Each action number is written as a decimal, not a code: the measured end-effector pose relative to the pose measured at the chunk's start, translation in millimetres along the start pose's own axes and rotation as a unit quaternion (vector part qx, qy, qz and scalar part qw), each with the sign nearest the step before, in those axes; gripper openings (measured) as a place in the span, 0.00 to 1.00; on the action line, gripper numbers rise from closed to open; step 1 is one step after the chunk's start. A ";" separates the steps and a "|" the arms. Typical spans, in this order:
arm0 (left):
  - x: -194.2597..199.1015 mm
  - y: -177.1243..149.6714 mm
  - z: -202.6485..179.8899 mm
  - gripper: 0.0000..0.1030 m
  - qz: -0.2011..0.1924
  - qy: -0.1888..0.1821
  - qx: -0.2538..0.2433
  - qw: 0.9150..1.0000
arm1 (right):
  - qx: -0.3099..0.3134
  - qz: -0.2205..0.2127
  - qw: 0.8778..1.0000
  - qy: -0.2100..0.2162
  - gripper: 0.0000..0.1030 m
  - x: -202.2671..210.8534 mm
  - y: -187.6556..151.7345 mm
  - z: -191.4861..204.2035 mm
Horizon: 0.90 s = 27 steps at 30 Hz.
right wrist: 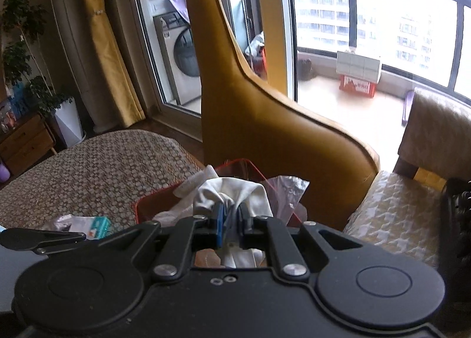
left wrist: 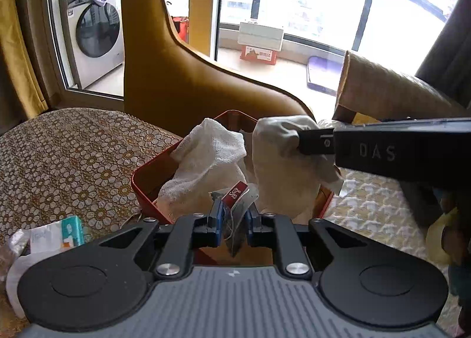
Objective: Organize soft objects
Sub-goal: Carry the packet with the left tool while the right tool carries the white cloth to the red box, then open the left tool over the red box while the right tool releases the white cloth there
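I read two things from here. In my left wrist view, the small red tag (left wrist: 238, 193) of the tea bag (left wrist: 237, 227) pinched in my left gripper (left wrist: 234, 216) carries the word "Tea" in white script. In the same view, the black body of my right gripper (left wrist: 297, 141), reaching in from the right, shows the pale raised letters "DAS". The red carton (left wrist: 258, 55) on the balcony floor and the teal packet (left wrist: 68, 230) on the surface have print too small to read.
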<state>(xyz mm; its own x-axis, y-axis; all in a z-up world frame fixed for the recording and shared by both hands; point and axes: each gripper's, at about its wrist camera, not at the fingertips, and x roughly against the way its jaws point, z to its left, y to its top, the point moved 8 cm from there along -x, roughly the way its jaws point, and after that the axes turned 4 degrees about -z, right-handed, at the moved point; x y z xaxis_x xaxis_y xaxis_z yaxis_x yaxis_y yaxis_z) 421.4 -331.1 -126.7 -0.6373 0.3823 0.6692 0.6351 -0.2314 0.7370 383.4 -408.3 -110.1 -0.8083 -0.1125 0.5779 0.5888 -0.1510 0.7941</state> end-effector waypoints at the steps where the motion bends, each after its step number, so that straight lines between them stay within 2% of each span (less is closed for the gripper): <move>1: -3.8 0.6 0.3 0.15 0.002 0.000 0.002 1.000 | -0.002 0.004 1.000 0.000 0.08 -3.4 -0.4 -0.7; 11: -39.8 -6.2 -5.2 0.15 0.031 0.001 -0.008 0.999 | -0.013 0.040 0.999 -0.016 0.08 -43.0 -8.5 -13.2; 27: -60.8 -12.4 -3.6 0.15 0.053 0.000 -0.006 0.999 | -0.048 0.086 0.995 -0.023 0.09 -84.0 -29.3 -33.0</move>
<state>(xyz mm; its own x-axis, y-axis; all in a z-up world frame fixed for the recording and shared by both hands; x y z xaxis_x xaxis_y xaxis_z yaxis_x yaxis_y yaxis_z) 450.7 -354.7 -176.1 -0.5674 0.3545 0.7432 0.6932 -0.2816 0.6635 434.1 -426.8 -188.2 -0.6932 -0.1000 0.7138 0.7144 -0.2268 0.6620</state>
